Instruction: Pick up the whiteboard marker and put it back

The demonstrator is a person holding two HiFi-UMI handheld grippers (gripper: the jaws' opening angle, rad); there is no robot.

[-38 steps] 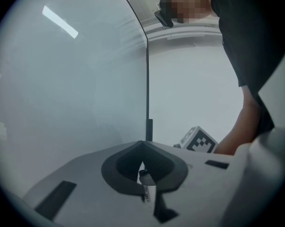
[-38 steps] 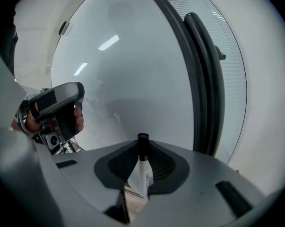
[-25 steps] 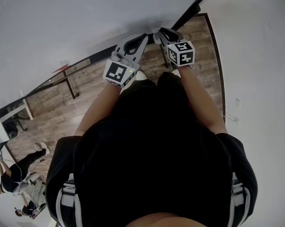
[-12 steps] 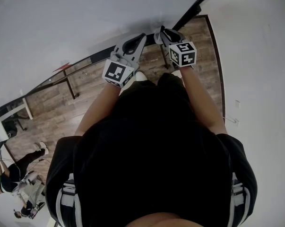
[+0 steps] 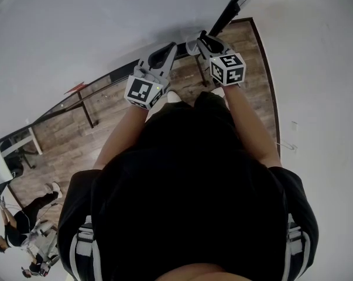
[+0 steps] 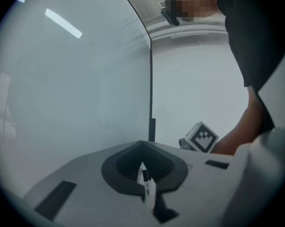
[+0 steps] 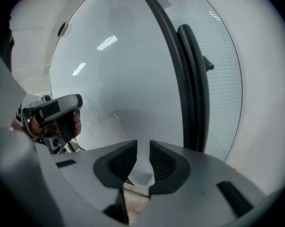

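In the left gripper view my left gripper (image 6: 143,170) is shut on a thin white whiteboard marker (image 6: 147,189) with a black band, which sticks out towards the camera. In the head view the left gripper (image 5: 164,52) is raised in front of a pale glassy board (image 5: 76,28); the marker is hidden there. My right gripper (image 5: 200,38) is held up beside it, close to the right. Its jaws (image 7: 142,162) stand a narrow gap apart, and only the board and floor show through that gap. The left gripper (image 7: 51,111) shows at that view's left.
A black vertical frame with a bar handle (image 7: 194,79) runs down the right of the board. A dark rail (image 5: 106,78) lines the board's foot above a wooden floor (image 5: 65,133). A white wall (image 5: 322,69) is at right. A person (image 5: 15,215) is at far lower left.
Both grippers have drifted slightly upward toward the board, the left one a little to the left. Their jaws look unchanged.
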